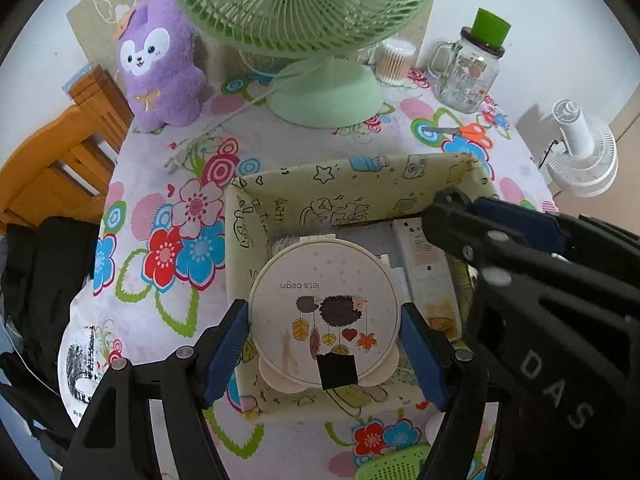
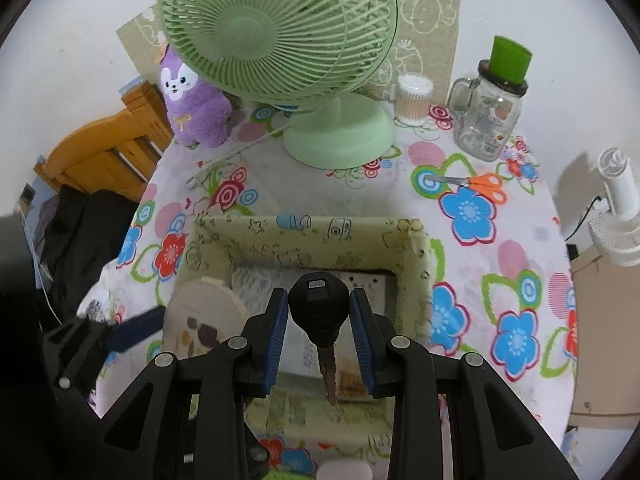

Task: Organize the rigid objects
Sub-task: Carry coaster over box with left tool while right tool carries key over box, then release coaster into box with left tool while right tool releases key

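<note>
A pale green fabric box [image 1: 280, 184] [image 2: 416, 256] stands on the flowered table. My left gripper [image 1: 324, 328] is shut on a round cream compact mirror [image 1: 324, 300] with a hedgehog print, held over the box's left side; the mirror also shows in the right wrist view [image 2: 208, 316]. My right gripper [image 2: 320, 304] is shut on a black car key [image 2: 318, 300], blade pointing toward the camera, held over the box. The right gripper also shows in the left wrist view [image 1: 460, 216], over the box's right wall. A white remote-like item [image 1: 424, 264] lies inside the box.
A green desk fan [image 2: 280, 40], purple plush toy [image 1: 160, 60], glass mug jar with green cap [image 2: 492, 112], cotton swab tub [image 2: 412, 100] and orange scissors [image 2: 480, 182] stand behind the box. A wooden chair [image 1: 52, 160] is at left, a white fan [image 2: 620, 216] at right.
</note>
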The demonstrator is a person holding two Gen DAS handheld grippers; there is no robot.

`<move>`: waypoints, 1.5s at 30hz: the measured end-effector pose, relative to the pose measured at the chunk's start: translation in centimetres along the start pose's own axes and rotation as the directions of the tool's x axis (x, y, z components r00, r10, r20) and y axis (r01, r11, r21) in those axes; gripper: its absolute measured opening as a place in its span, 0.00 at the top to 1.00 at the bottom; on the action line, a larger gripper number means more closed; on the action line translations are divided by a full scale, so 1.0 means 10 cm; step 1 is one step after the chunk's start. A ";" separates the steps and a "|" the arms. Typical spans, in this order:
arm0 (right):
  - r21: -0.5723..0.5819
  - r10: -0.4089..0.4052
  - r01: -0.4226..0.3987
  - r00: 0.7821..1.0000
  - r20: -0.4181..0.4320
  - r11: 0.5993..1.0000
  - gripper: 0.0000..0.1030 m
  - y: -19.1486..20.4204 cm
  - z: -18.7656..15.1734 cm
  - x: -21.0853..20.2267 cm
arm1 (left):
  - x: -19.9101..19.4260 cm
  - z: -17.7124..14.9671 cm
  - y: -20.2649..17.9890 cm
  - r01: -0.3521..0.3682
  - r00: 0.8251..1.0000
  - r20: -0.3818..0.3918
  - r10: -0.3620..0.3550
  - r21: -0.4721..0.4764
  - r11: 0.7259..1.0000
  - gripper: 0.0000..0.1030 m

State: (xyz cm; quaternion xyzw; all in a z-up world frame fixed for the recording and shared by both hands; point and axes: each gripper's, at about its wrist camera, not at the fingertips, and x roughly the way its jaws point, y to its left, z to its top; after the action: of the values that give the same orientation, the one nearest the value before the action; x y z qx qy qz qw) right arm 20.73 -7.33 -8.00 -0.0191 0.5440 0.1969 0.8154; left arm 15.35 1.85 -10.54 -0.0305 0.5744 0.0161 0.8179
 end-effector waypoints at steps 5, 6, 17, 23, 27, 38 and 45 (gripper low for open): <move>0.012 0.037 -0.036 0.999 -0.034 0.999 0.66 -0.02 0.06 0.21 | 0.08 0.04 0.03 0.010 1.000 -0.018 -0.010 -0.011 1.000 0.26; 0.017 0.045 -0.044 0.998 -0.039 0.999 0.66 -0.03 0.07 0.25 | 0.10 0.05 0.03 0.011 1.000 -0.021 -0.011 -0.012 1.000 0.26; 0.032 0.005 -0.004 0.998 -0.059 0.999 0.48 -0.21 0.01 0.30 | 0.25 0.11 -0.06 -0.012 0.999 -0.031 0.014 0.042 0.999 0.26; 0.053 -0.036 0.040 0.997 -0.062 0.998 0.47 -0.37 -0.06 0.22 | 0.37 0.10 -0.13 0.002 0.998 -0.058 0.002 0.062 0.998 0.26; 0.060 -0.030 0.033 0.998 -0.056 0.998 0.47 -0.37 -0.11 0.18 | 0.46 0.06 -0.14 -0.007 0.997 -0.073 0.012 0.074 0.997 0.25; 0.066 -0.042 0.047 0.996 -0.073 0.997 0.47 -0.32 -0.27 0.15 | 0.40 0.00 -0.22 0.007 0.998 -0.059 -0.001 0.105 0.994 0.08; 0.077 -0.047 0.052 0.997 -0.060 0.996 0.47 -0.29 -0.39 0.05 | 0.20 -0.10 -0.19 -0.004 1.000 -0.028 0.007 0.102 0.995 0.04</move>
State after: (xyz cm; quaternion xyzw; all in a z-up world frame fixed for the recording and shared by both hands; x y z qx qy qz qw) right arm 18.48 -10.84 -10.56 -0.0065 0.5741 0.1546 0.8040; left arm 15.23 -0.12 -12.66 0.0128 0.5859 -0.0113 0.8102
